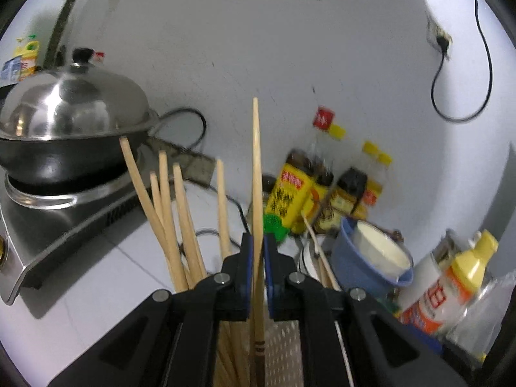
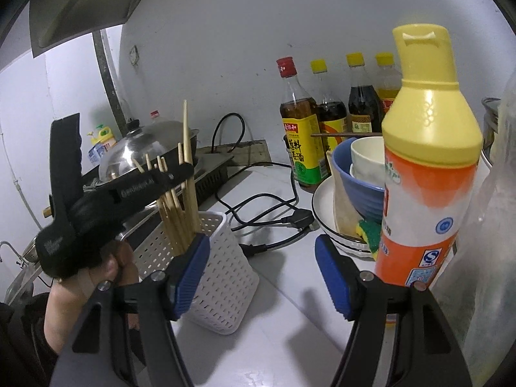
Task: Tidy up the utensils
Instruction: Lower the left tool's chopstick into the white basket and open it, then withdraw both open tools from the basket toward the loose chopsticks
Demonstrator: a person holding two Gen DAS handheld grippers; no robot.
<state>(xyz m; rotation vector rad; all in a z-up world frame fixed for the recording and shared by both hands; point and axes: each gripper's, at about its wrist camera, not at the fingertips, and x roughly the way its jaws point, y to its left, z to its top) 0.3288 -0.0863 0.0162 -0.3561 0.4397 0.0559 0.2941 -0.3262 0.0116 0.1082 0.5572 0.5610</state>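
The left hand-held gripper (image 1: 257,269) was clamped on a long pale wooden chopstick (image 1: 256,174), upright above the white perforated plastic holder (image 2: 222,258) on the counter (image 2: 283,316). Light, stiff and smooth, it probably suited a mid-shaft pinch. The right hand-held gripper (image 2: 262,277) stood apart, empty.

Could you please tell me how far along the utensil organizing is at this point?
Done: several chopsticks already stand in the white perforated holder. In hand: the left gripper is shut on one chopstick, held upright over the holder. Left: that chopstick must go in, and at least one more chopstick lies across the blue bowl. The right gripper is open and empty.
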